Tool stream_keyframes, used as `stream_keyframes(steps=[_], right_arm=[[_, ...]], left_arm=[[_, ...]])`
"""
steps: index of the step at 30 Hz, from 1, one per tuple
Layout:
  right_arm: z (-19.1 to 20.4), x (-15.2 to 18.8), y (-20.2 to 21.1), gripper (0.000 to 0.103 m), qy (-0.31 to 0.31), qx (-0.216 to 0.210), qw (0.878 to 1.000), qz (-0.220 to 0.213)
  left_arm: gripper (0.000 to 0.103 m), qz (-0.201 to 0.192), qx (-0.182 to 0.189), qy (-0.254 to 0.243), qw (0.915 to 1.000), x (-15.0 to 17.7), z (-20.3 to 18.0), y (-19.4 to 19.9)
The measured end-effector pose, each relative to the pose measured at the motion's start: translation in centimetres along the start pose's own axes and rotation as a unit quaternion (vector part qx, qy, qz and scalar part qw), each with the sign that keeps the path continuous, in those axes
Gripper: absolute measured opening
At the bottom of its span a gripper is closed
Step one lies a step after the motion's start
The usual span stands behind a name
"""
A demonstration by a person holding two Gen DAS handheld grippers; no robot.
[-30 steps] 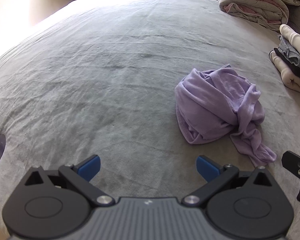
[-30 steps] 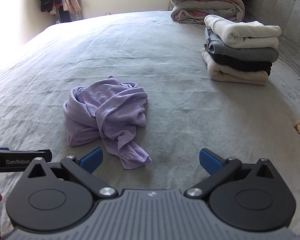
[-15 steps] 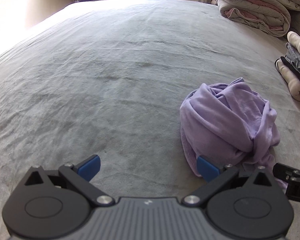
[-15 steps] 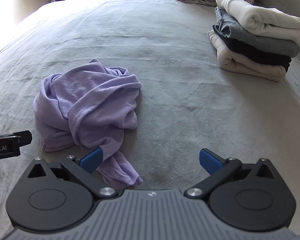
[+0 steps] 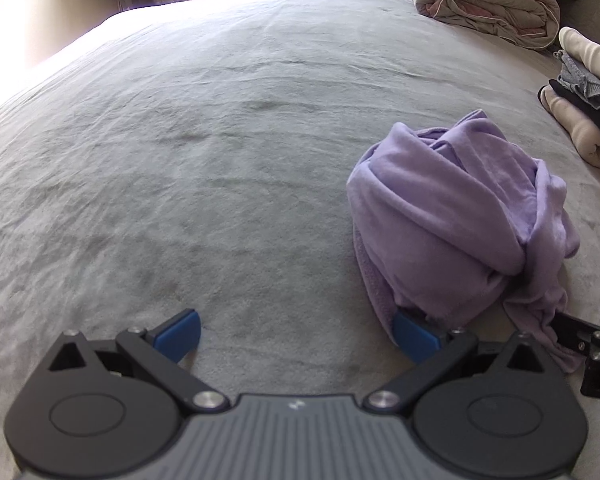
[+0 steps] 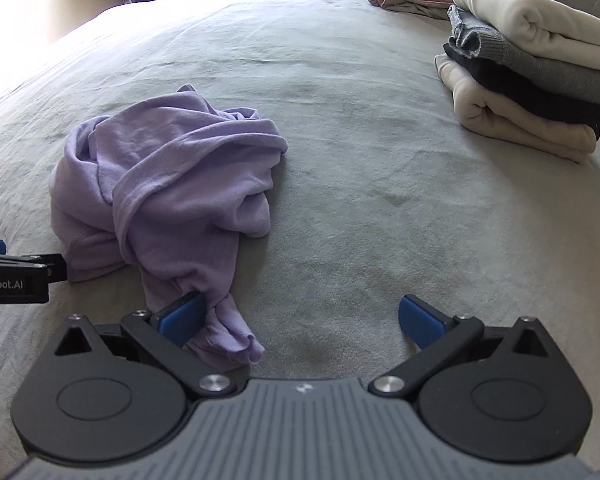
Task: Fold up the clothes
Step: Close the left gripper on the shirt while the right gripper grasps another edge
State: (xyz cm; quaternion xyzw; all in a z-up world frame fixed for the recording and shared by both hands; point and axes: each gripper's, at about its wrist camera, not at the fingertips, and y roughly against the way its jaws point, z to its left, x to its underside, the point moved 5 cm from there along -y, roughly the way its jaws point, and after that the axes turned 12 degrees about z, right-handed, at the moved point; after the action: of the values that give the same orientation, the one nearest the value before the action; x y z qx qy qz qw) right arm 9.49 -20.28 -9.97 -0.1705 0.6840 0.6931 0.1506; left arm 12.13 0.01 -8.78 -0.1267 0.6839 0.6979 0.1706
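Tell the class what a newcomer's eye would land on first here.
First, the crumpled lilac garment heaped on the grey bedspread, between two open grippers. Next, the stack of folded clothes at the right, with rolled quilts behind it.

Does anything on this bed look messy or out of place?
Yes: the purple garment lies in a twisted, crumpled heap on the grey bed, while the stack of folded clothes nearby sits neat.

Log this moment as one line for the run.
left gripper open | right gripper open | purple garment crumpled on bed | ungrasped
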Motion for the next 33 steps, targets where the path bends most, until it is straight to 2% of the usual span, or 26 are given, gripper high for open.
stream_keyframes(steps=[4,9,14,18,23,25,27,28,32,33], right_arm=[[-0.1,0.0,0.0,0.103,0.003,-0.004,1.000,-0.005],[-0.1,-0.8,0.9,0.103,0.002,-0.029,1.000,0.003],[0.7,-1.9,3.5,0.102,-0.013,-0.101,0.993,-0.054],[2.1,-2.5,4.1,0.084,-0.001,-0.124,0.989,-0.081],[3.1,-2.5,2.7,0.063,-0.011,-0.151,0.986,-0.071],[3.2,-2.4,1.9,0.050,-0.016,-0.155,0.986,-0.059],[3.0,-2.1,1.3,0.024,-0.020,-0.153,0.987,-0.046],[2.8,-2.0,1.3,0.016,-0.024,-0.151,0.987,-0.044],[1.6,-1.7,2.5,0.004,-0.032,-0.133,0.989,-0.064],[1.2,-1.7,2.9,0.004,-0.035,-0.129,0.989,-0.069]], left_arm=[[0.103,-0.004,0.006,-0.004,1.0000,0.0,0.1,0.1],[0.102,0.008,0.039,0.005,0.9992,-0.1,0.5,0.8],[0.102,0.002,0.085,0.032,0.9959,0.0,1.5,2.1],[0.102,-0.013,0.093,0.050,0.9943,-0.2,2.2,3.0],[0.098,-0.024,0.106,0.065,0.9920,-0.4,2.6,3.4],[0.096,-0.026,0.113,0.064,0.9912,-0.4,2.5,3.5],[0.094,-0.029,0.120,0.060,0.9906,-0.3,2.3,3.7],[0.093,-0.031,0.122,0.057,0.9904,-0.3,2.2,3.8],[0.090,-0.046,0.135,0.048,0.9886,-0.4,1.8,4.3],[0.088,-0.050,0.139,0.046,0.9879,-0.4,1.8,4.5]])
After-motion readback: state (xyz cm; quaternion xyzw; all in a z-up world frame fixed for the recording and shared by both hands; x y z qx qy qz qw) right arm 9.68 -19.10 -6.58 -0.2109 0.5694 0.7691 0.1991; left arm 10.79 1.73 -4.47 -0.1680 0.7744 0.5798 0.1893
